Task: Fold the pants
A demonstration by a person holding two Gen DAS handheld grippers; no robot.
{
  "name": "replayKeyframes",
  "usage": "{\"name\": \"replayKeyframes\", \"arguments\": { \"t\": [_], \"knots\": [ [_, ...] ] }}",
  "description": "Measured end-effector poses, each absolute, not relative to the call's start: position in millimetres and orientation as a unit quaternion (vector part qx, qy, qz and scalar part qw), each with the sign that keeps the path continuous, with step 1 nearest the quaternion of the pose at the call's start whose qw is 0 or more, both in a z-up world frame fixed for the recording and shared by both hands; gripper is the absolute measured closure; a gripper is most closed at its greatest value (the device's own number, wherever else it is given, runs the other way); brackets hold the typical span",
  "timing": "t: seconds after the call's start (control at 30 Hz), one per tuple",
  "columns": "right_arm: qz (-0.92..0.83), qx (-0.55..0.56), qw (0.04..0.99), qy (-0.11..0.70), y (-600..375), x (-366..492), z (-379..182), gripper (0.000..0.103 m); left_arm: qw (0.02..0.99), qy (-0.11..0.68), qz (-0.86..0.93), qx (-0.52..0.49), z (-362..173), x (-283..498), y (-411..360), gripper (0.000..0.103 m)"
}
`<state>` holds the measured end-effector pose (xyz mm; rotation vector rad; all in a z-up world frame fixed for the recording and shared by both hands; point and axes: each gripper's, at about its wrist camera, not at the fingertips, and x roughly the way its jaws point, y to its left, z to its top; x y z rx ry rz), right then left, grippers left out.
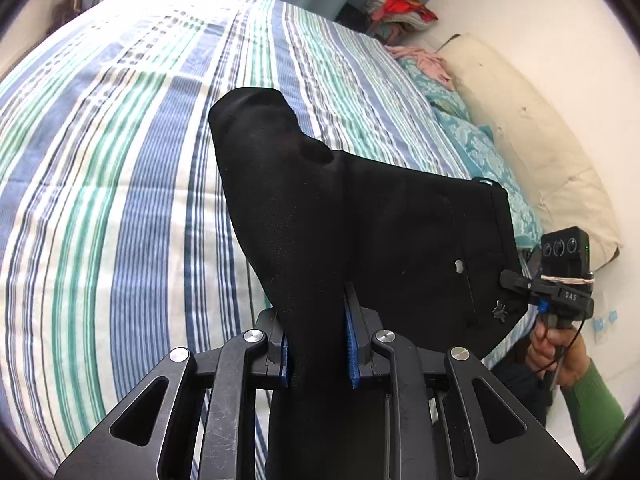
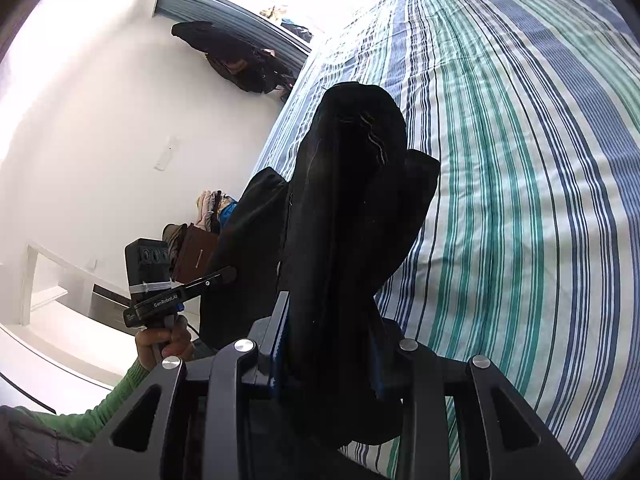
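Pants (image 1: 360, 220), clamped by left gripper (image 1: 318, 344) and right gripper (image 2: 328, 352), stretch lengthwise between them above bed (image 1: 120, 160).

Home bedroom, striped bedspread (image 1: 120, 160), cream pillow (image 1: 532, 152) (teal sheet beneath), perhaps heaped clothes (image 1: 400, 12)

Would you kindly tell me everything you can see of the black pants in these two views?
The black pants look like a soft, matte fabric, bunched and creased rather than flat. A small pale button and a little dark decoration sit near one edge. They are stretched between the two tools: the left gripper is shut on one bundled part, and the right gripper is shut on another thick bundle. The cloth hangs over the striped bed cover; whether any part rests on it cannot be told.
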<state>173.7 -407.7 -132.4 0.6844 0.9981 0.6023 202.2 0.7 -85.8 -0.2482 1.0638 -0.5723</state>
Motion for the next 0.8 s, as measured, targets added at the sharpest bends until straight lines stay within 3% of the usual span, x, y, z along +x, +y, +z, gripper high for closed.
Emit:
{"name": "replayKeyframes", "arguments": {
  "t": [0.1,0.2,0.27,0.33,0.43,0.47,0.63,0.8],
  "knots": [
    [0.234,0.294,0.795,0.476,-402,206,-148,0.064,0.838,0.499,-0.213,-0.048,-110,218,-11,0.07],
    [0.152,0.284,0.777,0.541,-404,217,-183,0.059,0.846,0.511,-0.147,0.039,-140,202,-16,0.065],
    [0.114,0.307,0.77,0.548,-427,199,-190,0.058,0.861,0.482,-0.157,0.032,-135,167,2,0.055],
    [0.1,0.309,0.79,0.52,-439,164,-177,0.045,0.872,0.462,-0.154,0.034,-126,134,13,0.027],
    [0.055,0.236,0.837,0.49,-439,112,-143,0.016,0.898,0.418,-0.127,0.043,-103,94,25,0.007],
    [0.037,0.219,0.849,0.48,-435,96,-133,0.0,0.905,0.407,-0.116,0.046,-96,86,23,0.004],
    [-0.048,0.103,0.872,0.476,-390,49,-96,0.0,0.935,0.338,-0.055,0.09,-61,60,-2,0.002],
    [-0.076,0.066,0.898,0.429,-349,31,-76,0.0,0.92,0.367,-0.04,0.134,-44,44,-25,0.002]
  ]
}}
